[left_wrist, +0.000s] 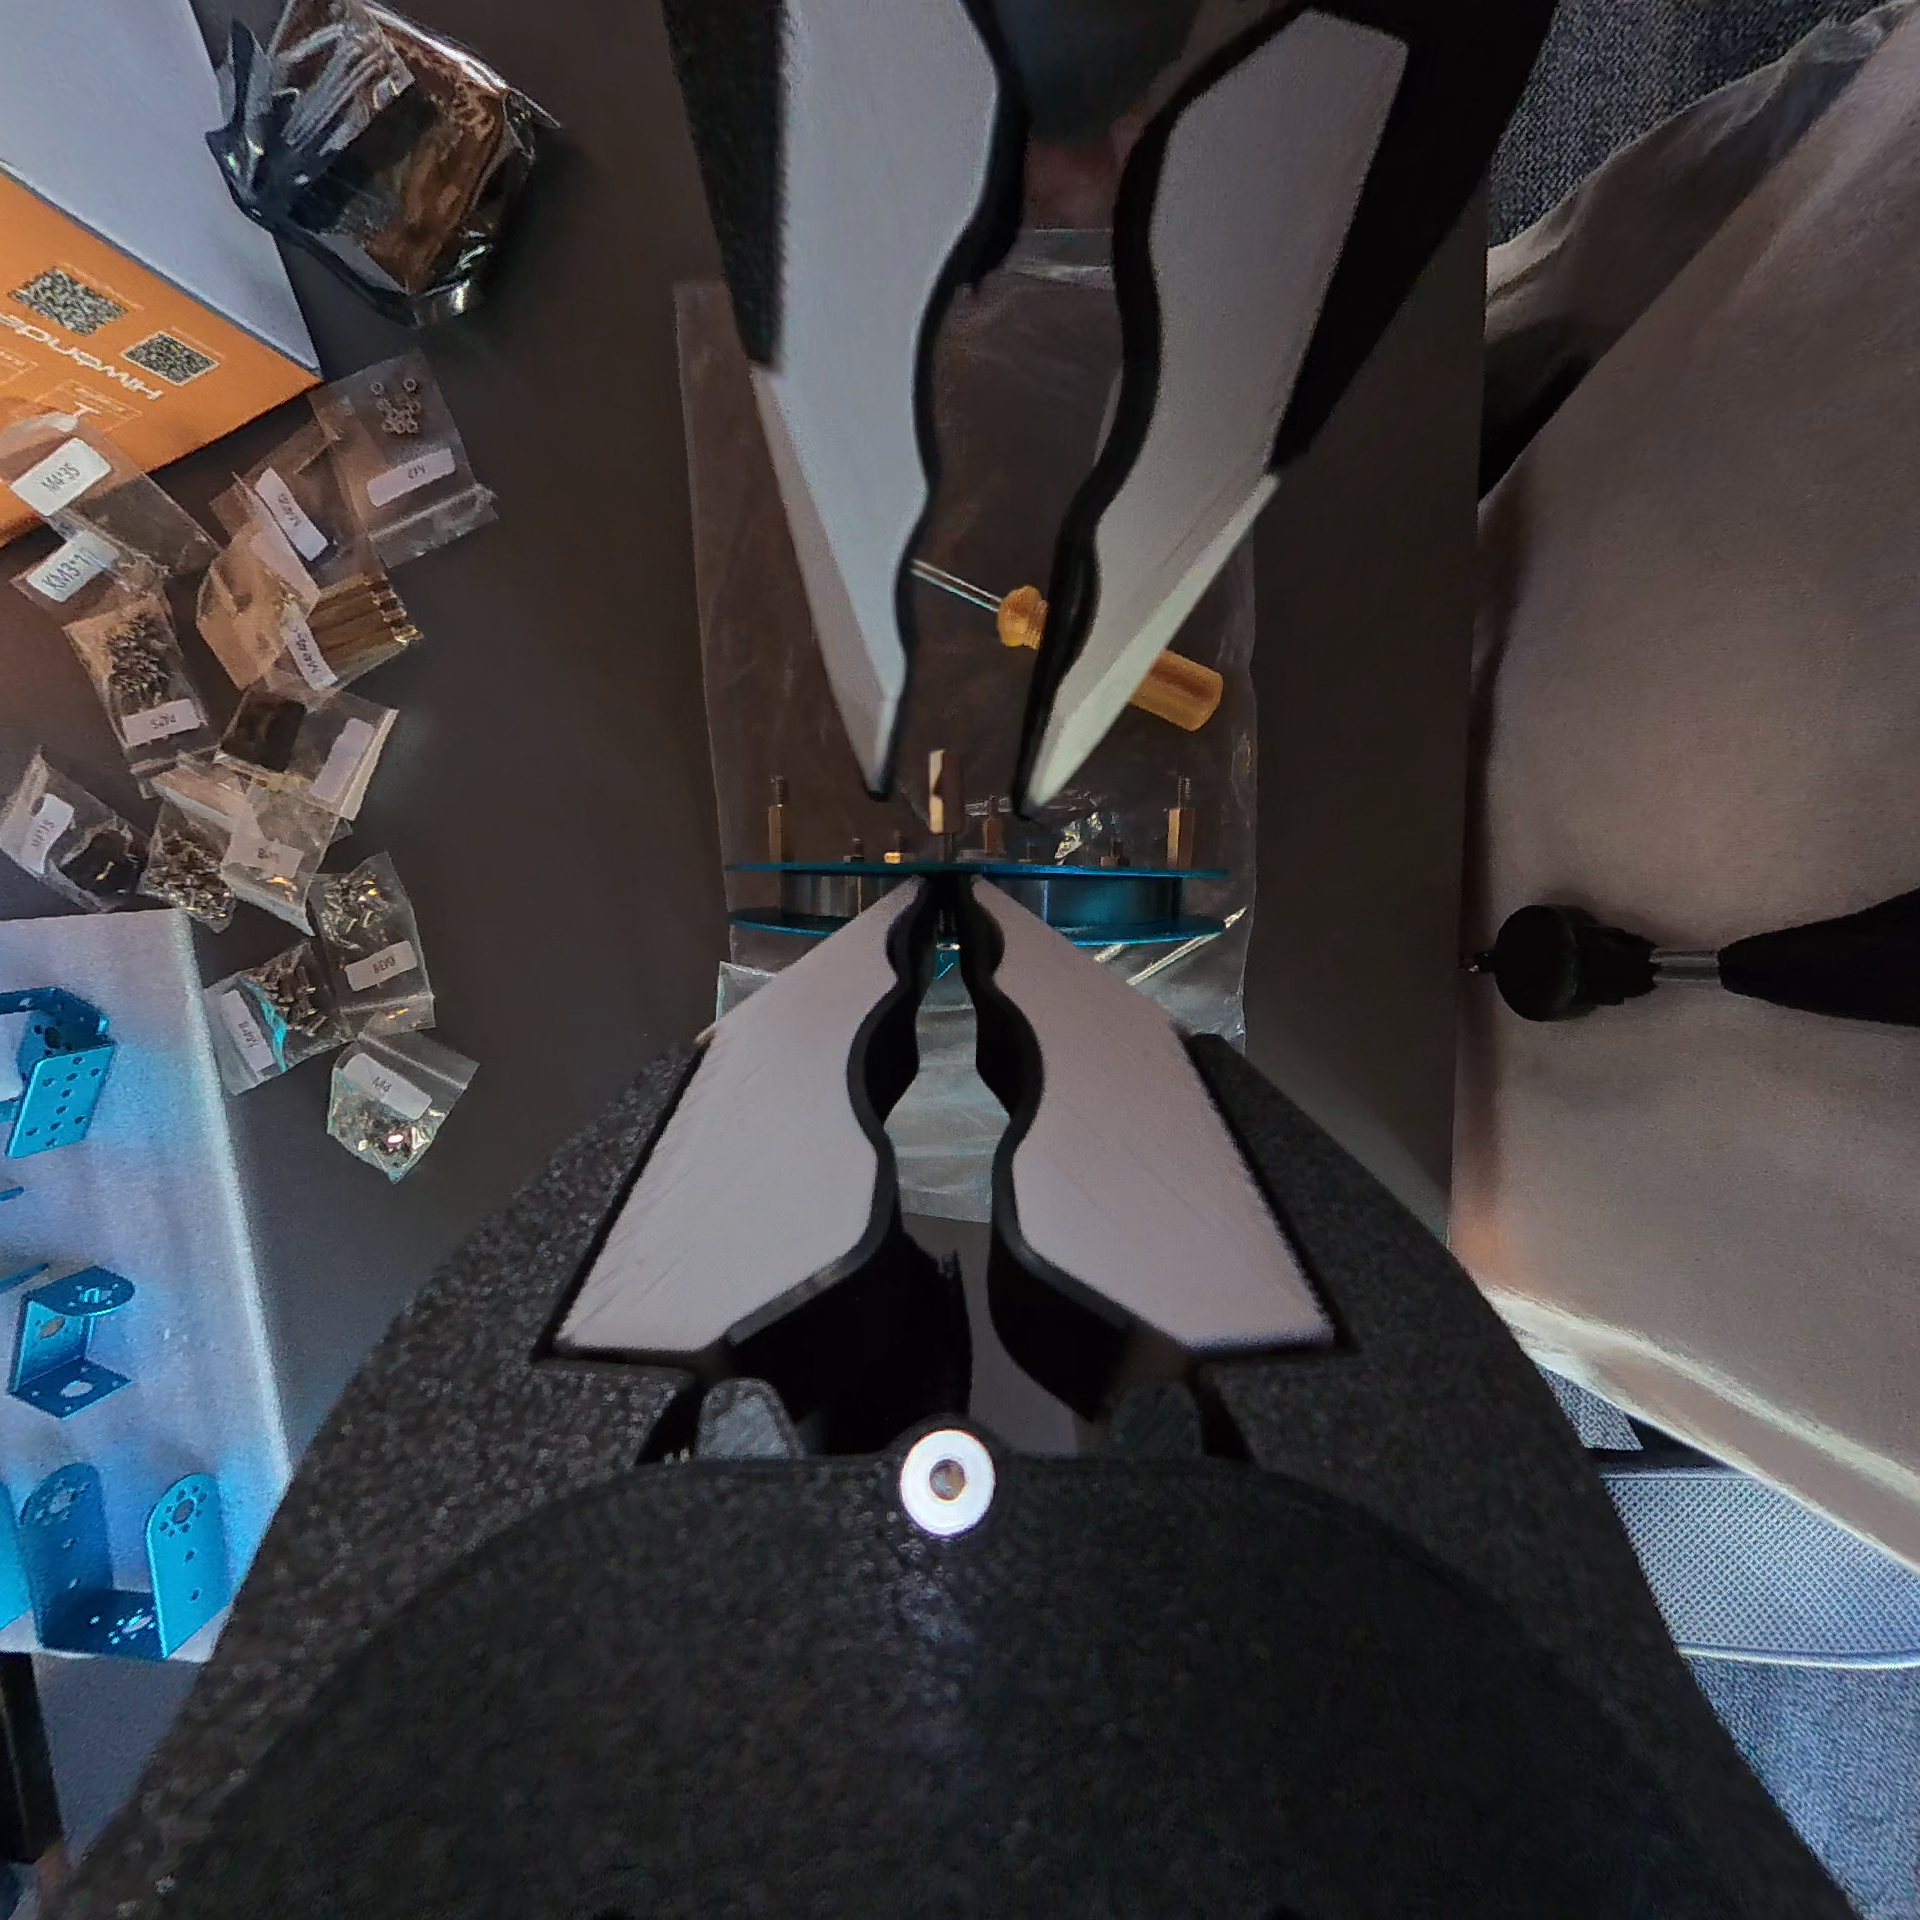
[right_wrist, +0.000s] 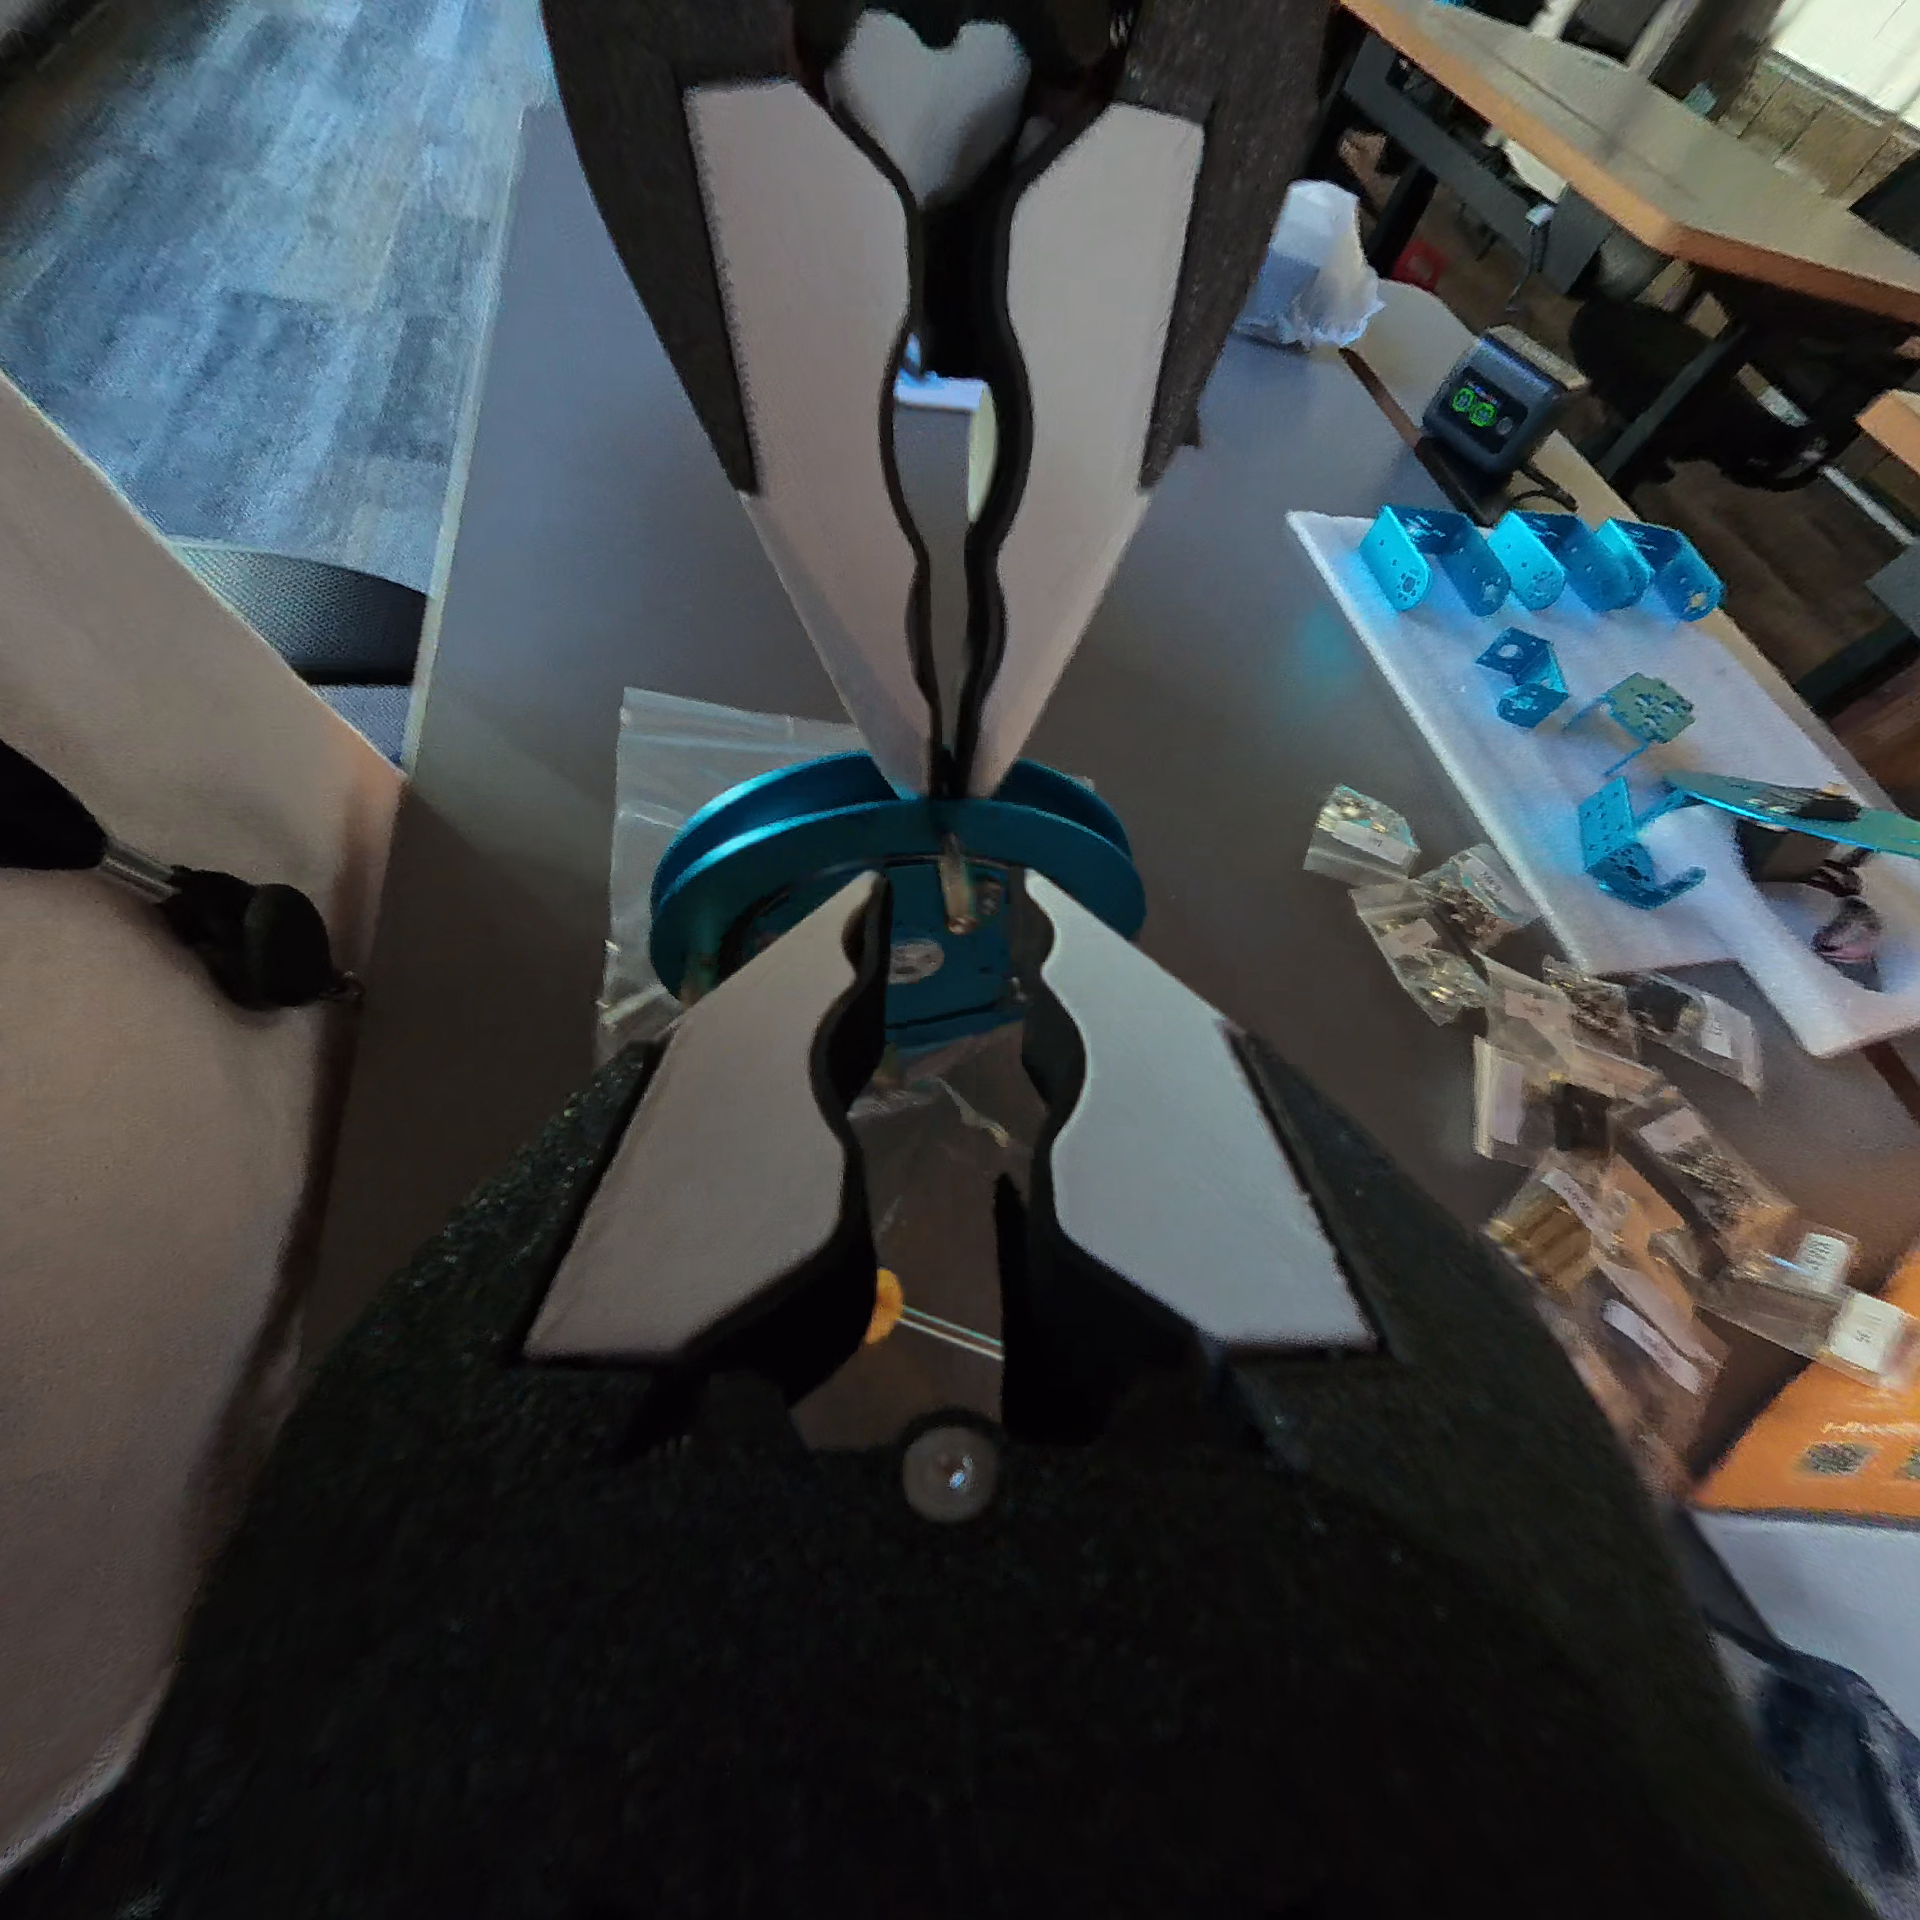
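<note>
- I see a dark grey table (left_wrist: 561, 727) that carries all the parts; a person in light clothing sits at its edge.
- A white foam sheet (right_wrist: 1621, 790) lies on the table and bears blue metal brackets (right_wrist: 1538, 566). In the left wrist view the same sheet appears at lower left.
- An orange and white box (left_wrist: 156, 343) lies at the far left of the left wrist view, with a crumpled dark foil bag (left_wrist: 384, 166) beside it.
- Small clear bags of screws and standoffs (left_wrist: 270, 748) lie spread between the box and the foam sheet.
- A clear plastic bag (left_wrist: 748, 582) lies flat in the middle of the table, under the assembly.
- The blue disc assembly (right_wrist: 1049, 831) consists of two round plates stacked with a gap; it sits on the clear bag, with brass standoffs (left_wrist: 943, 795) upright on its top plate.
- An amber-handled screwdriver (left_wrist: 1179, 681) lies on the clear bag beyond the assembly.
- My left gripper (left_wrist: 948, 891) has its jaws narrowed to a slit, tips meeting at the near rim of the disc assembly and pinching it.
- My right gripper (right_wrist: 954, 883) comes from the opposite side, tips just above the top plate. Its jaws stand moderately apart on either side of one standoff, not touching it.
</note>
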